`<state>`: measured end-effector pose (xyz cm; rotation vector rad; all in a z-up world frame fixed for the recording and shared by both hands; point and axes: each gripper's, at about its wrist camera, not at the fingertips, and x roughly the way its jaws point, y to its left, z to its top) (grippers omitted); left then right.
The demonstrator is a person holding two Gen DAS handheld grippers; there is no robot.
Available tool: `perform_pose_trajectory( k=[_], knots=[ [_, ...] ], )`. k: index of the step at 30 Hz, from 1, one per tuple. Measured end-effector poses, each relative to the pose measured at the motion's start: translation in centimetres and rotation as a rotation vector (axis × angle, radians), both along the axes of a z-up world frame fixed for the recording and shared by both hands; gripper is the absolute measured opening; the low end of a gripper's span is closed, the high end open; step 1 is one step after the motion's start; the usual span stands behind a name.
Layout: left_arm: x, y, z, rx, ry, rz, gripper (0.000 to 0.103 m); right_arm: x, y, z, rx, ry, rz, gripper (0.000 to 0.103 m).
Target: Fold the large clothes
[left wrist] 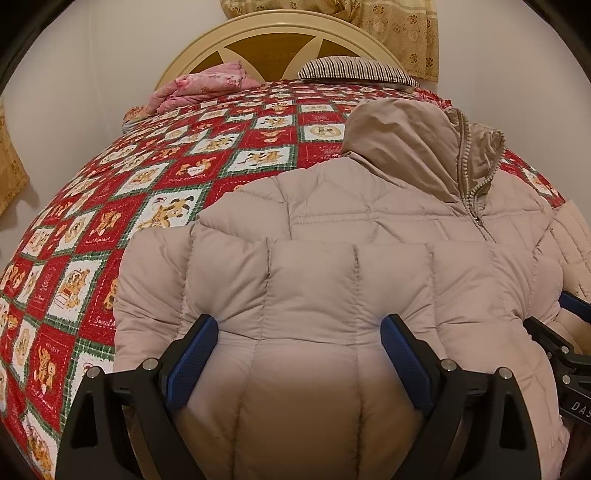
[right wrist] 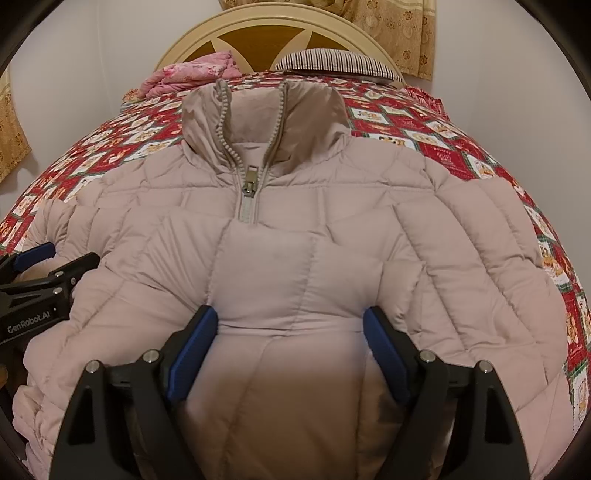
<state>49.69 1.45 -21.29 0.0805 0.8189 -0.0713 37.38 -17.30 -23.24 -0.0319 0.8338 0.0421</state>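
A beige padded jacket [right wrist: 295, 229] is laid front side up on a bed [left wrist: 110, 206] covered by a red patterned quilt, with its collar [right wrist: 266, 110] directed toward the headboard [right wrist: 280, 33] and its lower part directed toward the two grippers. The long axis of the jacket therefore runs from the grippers straight away toward the headboard, and the zip [right wrist: 249, 192] marks its centre line. The left gripper [left wrist: 299, 354] is positioned over the left half of the lower body, and a bulge of padded fabric is seen between its blue pads [left wrist: 192, 354]; the jaws are spread wide, and it cannot be told for certain whether the fabric is pinched or merely straddled, though no firm clamping is evident. The right gripper [right wrist: 291, 347] is positioned nearly on the centre line, in line with the zip, its jaws likewise spread wide around a fold of fabric. Both are angled downward onto the garment, side by side and near each other. The right sleeve side [right wrist: 498, 258] is seen to extend well beyond the right gripper. The next fold is judged to depend on this alignment: a lengthwise fold would be carried away toward the collar, with each gripper serving the half nearer to it.
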Motion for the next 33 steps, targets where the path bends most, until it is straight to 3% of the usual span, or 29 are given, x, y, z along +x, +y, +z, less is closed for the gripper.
perform_pose_trajectory(
  k=[3,6,8,10,13,17,20,23,26,33],
  knots=[
    [0.0,0.1,0.3,0.003,-0.002,0.001,0.091,0.0,-0.1,0.1,0.004,0.003,0.006,0.085],
    [-1.6,0.6,2.3,-0.03,-0.061,-0.012,0.091,-0.5,-1.1,1.3,0.07,0.002,0.064,0.085],
    [-3.0,1.3,4.4,-0.072,-0.134,-0.052,0.091,-1.4,-2.9,3.1,0.137,-0.053,0.091,0.085],
    [-3.4,1.9,6.2,-0.088,-0.196,-0.051,0.091,-1.8,-5.3,5.1,0.179,-0.131,0.079,0.093],
    [-1.4,2.5,7.0,-0.096,-0.186,-0.024,0.091,-0.1,-10.1,6.8,0.184,-0.214,-0.027,0.096],
    [2.1,2.1,4.0,-0.058,-0.071,0.018,0.091,4.9,-16.4,5.3,0.239,-0.122,-0.19,0.094],
    [3.3,1.4,1.6,-0.01,-0.011,0.026,0.091,7.5,-17.8,3.3,0.203,-0.048,-0.198,0.092],
    [2.9,0.1,1.0,0.063,-0.016,0.013,0.094,8.8,-18.5,0.6,0.219,0.059,-0.198,0.093],
    [2.7,-0.2,0.7,0.091,-0.022,0.026,0.096,8.3,-19.2,-0.2,0.253,0.042,-0.214,0.096],
    [2.9,-0.4,0.4,0.118,-0.027,0.045,0.097,8.6,-18.2,-0.7,0.16,0.065,-0.216,0.099]
  ],
)
